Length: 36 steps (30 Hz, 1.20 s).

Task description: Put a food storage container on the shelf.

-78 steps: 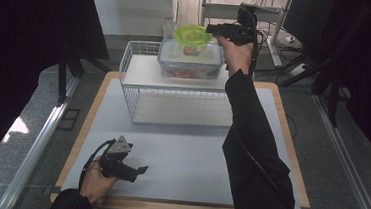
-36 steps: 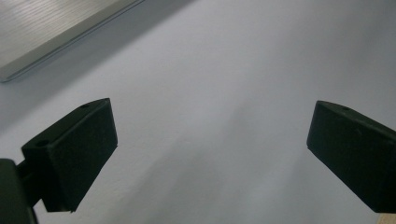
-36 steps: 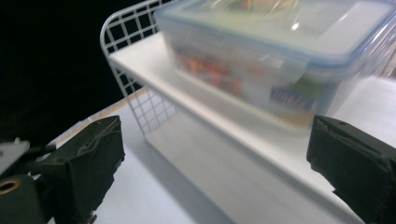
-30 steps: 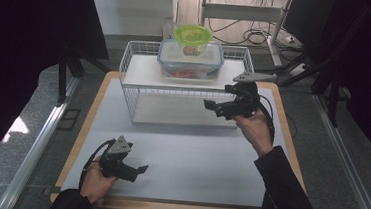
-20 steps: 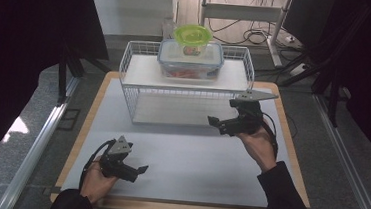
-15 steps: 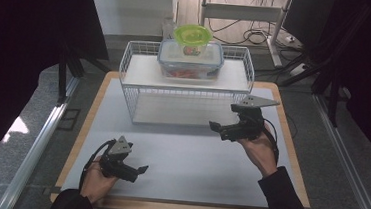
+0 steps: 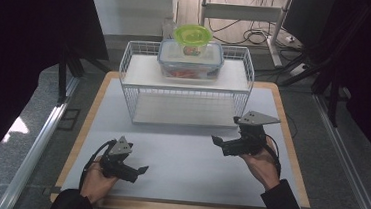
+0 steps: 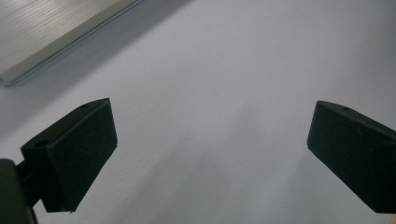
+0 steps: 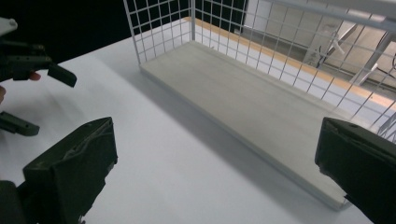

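Two grippers, both empty

Near the tabletop's front left corner, the left gripper (image 7: 135,171) rests low over the smooth white mat (image 7: 179,154), black jaws spread wide. Toward the right edge, the right gripper (image 7: 219,142) gapes too. Beyond it, on the white wire rack (image 7: 184,92) at the far edge, sits a clear plastic container (image 7: 190,61), well apart from both.
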{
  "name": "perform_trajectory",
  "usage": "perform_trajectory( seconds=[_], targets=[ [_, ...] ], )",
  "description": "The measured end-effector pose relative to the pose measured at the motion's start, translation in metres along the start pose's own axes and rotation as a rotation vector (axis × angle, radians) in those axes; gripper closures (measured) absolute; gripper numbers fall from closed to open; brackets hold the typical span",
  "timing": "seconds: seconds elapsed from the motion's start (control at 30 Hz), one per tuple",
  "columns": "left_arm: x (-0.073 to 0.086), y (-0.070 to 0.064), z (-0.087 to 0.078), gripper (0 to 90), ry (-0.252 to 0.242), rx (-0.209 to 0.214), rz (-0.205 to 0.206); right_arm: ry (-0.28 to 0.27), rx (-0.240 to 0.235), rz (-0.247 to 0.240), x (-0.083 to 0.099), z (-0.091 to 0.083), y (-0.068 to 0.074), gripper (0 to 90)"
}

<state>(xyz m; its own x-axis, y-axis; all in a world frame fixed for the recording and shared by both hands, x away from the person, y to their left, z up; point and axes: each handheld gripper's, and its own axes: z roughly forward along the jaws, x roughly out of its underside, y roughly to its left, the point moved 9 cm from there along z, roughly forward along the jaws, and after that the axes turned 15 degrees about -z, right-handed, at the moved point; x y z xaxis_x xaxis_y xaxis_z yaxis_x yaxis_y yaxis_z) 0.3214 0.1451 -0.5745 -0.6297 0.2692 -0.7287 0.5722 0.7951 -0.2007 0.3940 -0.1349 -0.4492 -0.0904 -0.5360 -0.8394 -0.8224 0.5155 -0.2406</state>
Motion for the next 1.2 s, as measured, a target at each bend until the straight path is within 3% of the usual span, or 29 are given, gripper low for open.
perform_trajectory(
  seconds=[0.2,0.5,0.9,1.2],
  targets=[
    [0.000,-0.001,0.000,1.5,-0.003,0.001,0.000,0.017,0.001,0.006,0.015,-0.002,0.007,0.0],
    [0.001,-0.001,0.001,1.5,0.007,-0.004,0.010,0.056,0.043,-0.017,0.042,0.000,0.013,0.0],
    [0.002,-0.001,0.001,1.5,0.014,-0.005,0.018,0.094,0.044,0.020,0.076,-0.001,0.020,0.0],
    [0.003,-0.002,0.003,1.5,0.026,-0.005,0.022,0.163,0.042,0.006,0.102,0.005,0.029,0.0]
  ],
)
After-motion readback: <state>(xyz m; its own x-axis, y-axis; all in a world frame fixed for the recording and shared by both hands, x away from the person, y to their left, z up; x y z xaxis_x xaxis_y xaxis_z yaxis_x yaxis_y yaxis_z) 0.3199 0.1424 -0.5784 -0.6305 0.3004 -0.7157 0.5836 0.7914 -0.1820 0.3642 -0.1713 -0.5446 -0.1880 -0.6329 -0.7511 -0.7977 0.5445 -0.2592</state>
